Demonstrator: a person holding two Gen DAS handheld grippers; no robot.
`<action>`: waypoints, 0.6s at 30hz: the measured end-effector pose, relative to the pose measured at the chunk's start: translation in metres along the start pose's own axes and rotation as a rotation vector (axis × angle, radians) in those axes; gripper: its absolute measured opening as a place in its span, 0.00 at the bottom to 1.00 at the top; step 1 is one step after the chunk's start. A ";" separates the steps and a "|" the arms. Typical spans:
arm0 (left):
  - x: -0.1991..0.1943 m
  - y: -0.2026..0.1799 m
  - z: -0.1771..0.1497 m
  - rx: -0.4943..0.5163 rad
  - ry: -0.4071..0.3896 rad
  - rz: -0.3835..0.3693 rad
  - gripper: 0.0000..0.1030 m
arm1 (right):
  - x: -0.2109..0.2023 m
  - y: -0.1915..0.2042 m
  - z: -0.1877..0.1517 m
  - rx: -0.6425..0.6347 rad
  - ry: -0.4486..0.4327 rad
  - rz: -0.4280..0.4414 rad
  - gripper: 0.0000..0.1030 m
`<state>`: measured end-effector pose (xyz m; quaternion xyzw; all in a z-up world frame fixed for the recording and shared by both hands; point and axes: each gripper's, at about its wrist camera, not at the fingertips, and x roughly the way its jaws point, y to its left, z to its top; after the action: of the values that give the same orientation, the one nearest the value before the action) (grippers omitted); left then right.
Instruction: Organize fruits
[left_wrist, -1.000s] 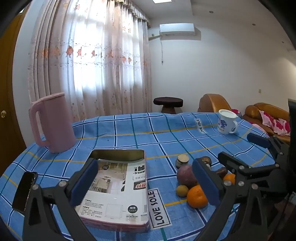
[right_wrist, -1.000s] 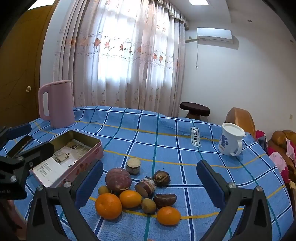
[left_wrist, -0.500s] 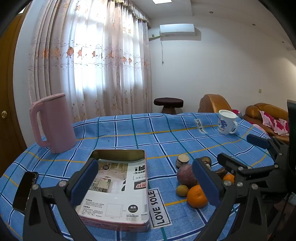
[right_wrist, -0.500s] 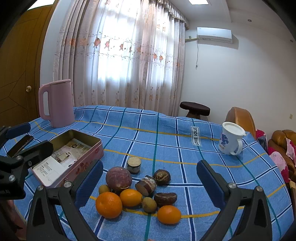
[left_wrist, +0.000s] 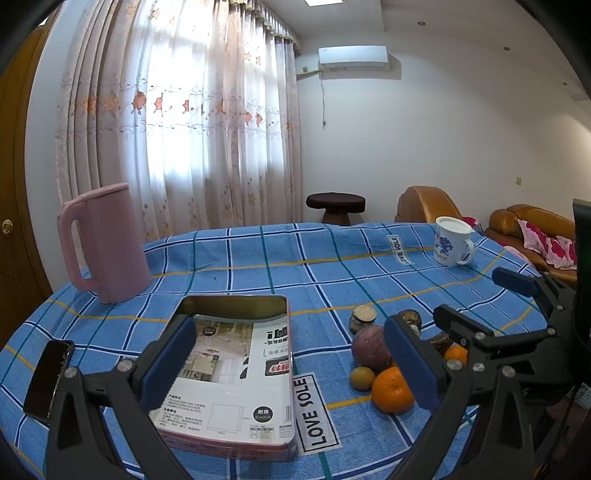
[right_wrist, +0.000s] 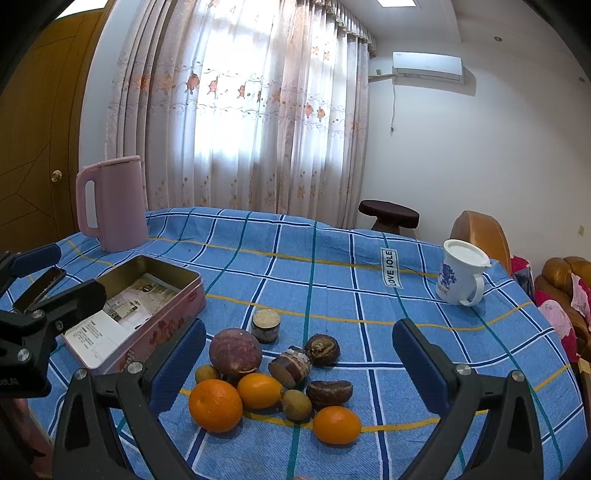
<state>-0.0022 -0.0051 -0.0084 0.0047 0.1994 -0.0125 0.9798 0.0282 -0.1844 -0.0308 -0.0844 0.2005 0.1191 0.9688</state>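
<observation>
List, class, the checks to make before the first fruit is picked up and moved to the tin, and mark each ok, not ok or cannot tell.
1. Right tool open, holding nothing: ok.
2. Left tool open, holding nothing: ok.
3. Open pink rectangular metal tin lidless: ok.
4. Tin free of contents: not ok, printed paper leaflet inside.
5. Large round orange reachable at pile's near edge: ok.
6. Fruit firmness: cannot tell.

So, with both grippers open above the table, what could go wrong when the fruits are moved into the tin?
1. The fruits lie packed together; gripping the large orange may push the small orange or the purple fruit away.
2. Round fruit could roll over the tablecloth.
3. The tin holds a leaflet on which fruit might slide.
</observation>
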 end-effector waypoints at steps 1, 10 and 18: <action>0.000 0.000 0.000 -0.001 0.000 0.000 1.00 | 0.001 0.000 0.000 0.000 0.001 0.000 0.99; 0.001 -0.002 -0.001 0.001 0.003 -0.001 1.00 | 0.001 -0.001 -0.001 0.004 0.005 -0.001 0.99; 0.004 -0.005 -0.003 0.002 0.009 -0.003 1.00 | 0.003 -0.002 -0.002 0.003 0.014 0.001 0.99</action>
<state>0.0007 -0.0098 -0.0128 0.0055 0.2037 -0.0144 0.9789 0.0308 -0.1864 -0.0335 -0.0834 0.2074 0.1188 0.9674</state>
